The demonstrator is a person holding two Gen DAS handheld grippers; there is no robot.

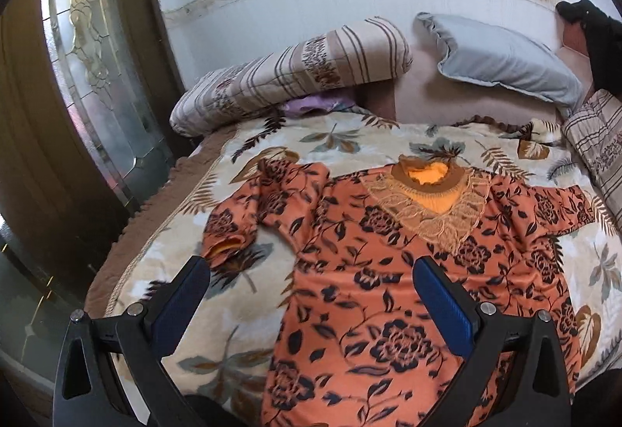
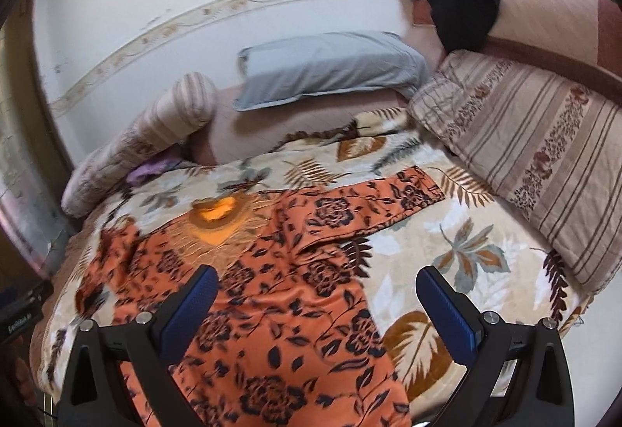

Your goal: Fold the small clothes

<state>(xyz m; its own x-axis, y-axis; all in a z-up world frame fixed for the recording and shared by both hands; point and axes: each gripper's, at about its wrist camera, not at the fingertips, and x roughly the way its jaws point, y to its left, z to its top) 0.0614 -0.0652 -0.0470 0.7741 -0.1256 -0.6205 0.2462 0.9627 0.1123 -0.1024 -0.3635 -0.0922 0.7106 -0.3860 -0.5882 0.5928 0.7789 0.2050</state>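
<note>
An orange top with a black flower print lies spread face up on the bed, its lace collar pointing toward the pillows. Its left sleeve is bent, with the cuff near my left gripper. The right sleeve stretches out straight. My left gripper hovers open above the top's left side, nothing between its blue pads. Over the top's right edge my right gripper also hangs open and empty.
A leaf-print blanket covers the bed. Striped bolsters lie at the left and right, a grey pillow at the back wall. Black cloth hangs on the headboard. A glass-panelled door stands left of the bed.
</note>
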